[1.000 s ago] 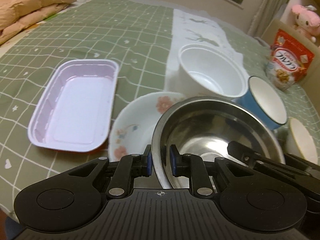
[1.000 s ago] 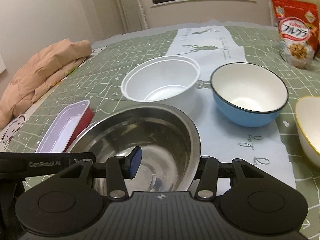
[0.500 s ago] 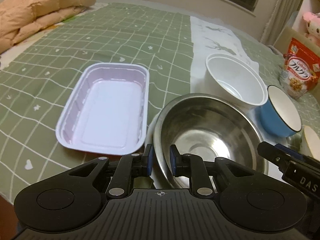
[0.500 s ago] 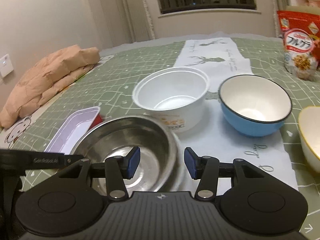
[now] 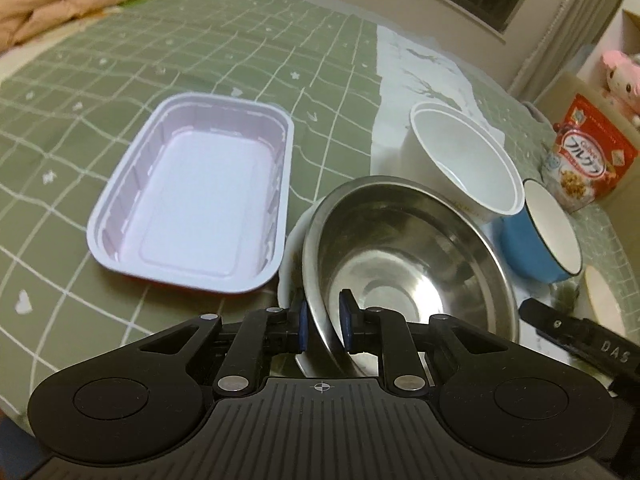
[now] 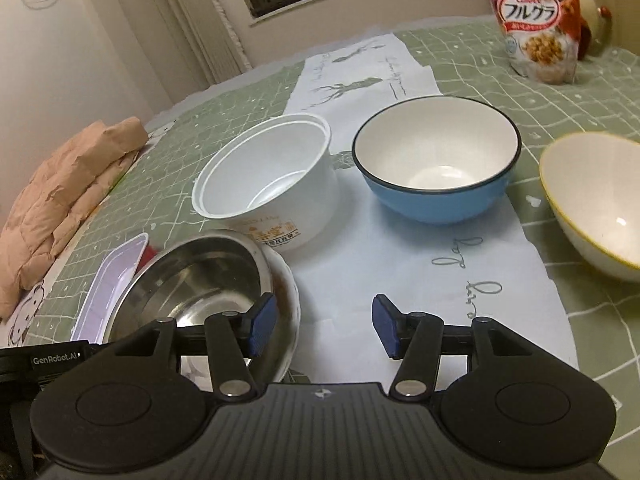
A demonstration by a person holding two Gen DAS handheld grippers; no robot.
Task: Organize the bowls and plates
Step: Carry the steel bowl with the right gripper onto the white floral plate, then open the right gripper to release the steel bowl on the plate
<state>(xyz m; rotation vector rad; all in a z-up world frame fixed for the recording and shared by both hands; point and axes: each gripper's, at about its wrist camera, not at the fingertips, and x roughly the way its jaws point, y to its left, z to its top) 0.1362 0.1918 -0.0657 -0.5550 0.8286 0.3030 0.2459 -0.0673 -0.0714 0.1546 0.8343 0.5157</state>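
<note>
The left tool (image 5: 323, 320) is clamped on the near rim of the steel bowl (image 5: 404, 264), one blue pad outside the wall and one inside. A second ago that bowl stood to the right of the floral plate (image 5: 289, 256), whose painted face lay mostly open to the left wrist view; now the bowl sits down in the plate, and only a thin white crescent of plate shows at the bowl's left side (in the right wrist view a brown-patterned strip of it shows at the bowl's right edge). The grip on the rim is the same as before.

The right tool (image 6: 324, 326) had its pads either side of the bowl's wall a second ago. Its jaws have just been opening, and they now stand apart with nothing between them: the left pad (image 6: 262, 322) hangs over the plate's rim, the other over the white cloth (image 6: 420, 248) on the green checked counter (image 5: 100, 92).

The lilac tray (image 5: 196, 200) lies just beside the plate on its left. Beyond the steel bowl stands the white paper bowl (image 6: 268, 184), with the blue bowl (image 6: 436, 160) to its right and the yellow-rimmed bowl (image 6: 596, 204) further right, near the frame edge. A red cereal bag (image 6: 532, 20) stands at the back.
</note>
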